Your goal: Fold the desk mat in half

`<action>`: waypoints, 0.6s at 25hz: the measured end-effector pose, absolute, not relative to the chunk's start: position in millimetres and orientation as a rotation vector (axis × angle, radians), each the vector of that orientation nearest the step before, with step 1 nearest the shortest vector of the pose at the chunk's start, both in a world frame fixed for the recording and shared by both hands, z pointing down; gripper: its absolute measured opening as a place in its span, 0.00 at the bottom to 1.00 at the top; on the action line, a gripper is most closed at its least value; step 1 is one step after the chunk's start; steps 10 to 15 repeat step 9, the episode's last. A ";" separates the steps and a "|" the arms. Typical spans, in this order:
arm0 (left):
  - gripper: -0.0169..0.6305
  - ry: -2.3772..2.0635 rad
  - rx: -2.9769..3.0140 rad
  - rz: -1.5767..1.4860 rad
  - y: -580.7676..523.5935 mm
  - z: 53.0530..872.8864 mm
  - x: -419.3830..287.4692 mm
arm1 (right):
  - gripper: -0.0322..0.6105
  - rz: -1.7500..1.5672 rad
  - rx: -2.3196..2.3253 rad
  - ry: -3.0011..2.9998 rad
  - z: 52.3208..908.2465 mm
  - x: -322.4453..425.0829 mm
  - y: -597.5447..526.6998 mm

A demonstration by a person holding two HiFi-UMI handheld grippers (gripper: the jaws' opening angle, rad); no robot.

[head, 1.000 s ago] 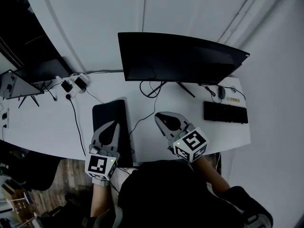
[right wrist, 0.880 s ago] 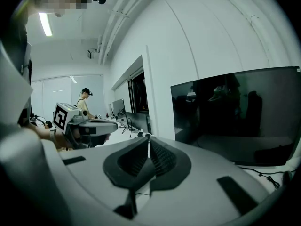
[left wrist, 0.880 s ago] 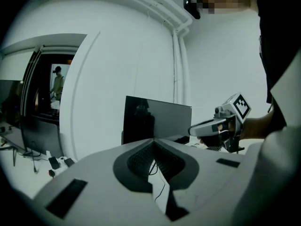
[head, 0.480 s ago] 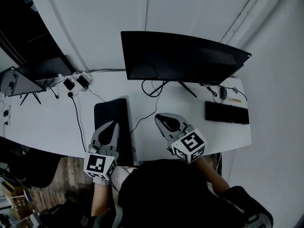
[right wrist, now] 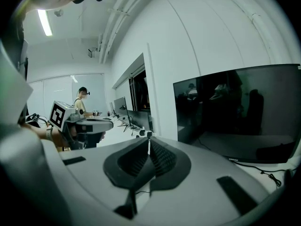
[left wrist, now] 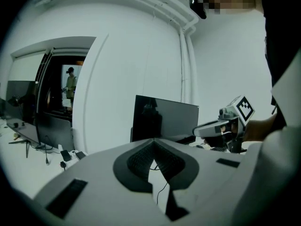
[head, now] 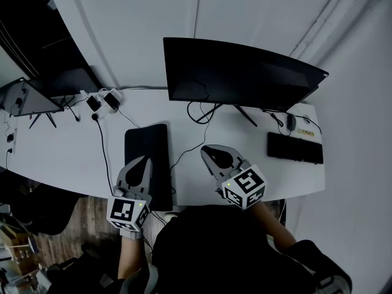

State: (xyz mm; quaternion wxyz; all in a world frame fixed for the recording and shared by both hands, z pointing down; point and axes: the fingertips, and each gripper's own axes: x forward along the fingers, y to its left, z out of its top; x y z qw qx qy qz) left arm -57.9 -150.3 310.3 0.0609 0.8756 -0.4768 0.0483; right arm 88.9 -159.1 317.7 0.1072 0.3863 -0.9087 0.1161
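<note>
White walls and a pale, smooth counter [head: 73, 158] fill most of the room, with a wide curved monitor [head: 239, 72] standing dark and glossy at the back edge. The desk mat [head: 153, 143] lies flat on the counter's left half. It is a long, narrow, matte black rectangle running from the front edge towards the wall.

The left gripper [head: 143, 160] is over the mat's near half, on its left side, with its tips pointing along the mat's length. Its jaws are pressed together with nothing between them. From where I stand I can't tell whether they touch the mat or sit just above it.

The right gripper [head: 206, 149] is off to the mat's right, over bare counter and clear of the mat. Its jaws are also closed on nothing. A thin black cable [head: 190, 149] trails across the counter between the mat and this gripper.

Both grippers are grey moulded plastic with ribbed dark pads, and each carries a white cube with square black markers at the back.

Further right lie a flat black keyboard [head: 295, 147] and a small mouse [head: 291, 122]. A white power strip [head: 101, 101] with plugs in it sits at the back left. Beyond it a thin dark screen [head: 27, 97] is propped up.
</note>
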 end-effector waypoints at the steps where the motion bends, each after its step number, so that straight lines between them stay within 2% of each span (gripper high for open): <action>1: 0.04 -1.447 2.645 0.143 -148.9 310.3 -58.7 | 0.08 0.341 1.135 -2.676 318.0 88.6 -158.4; 15: 0.04 -1.475 2.613 0.142 -140.2 314.4 -66.7 | 0.08 0.349 1.141 -2.670 320.5 88.2 -154.5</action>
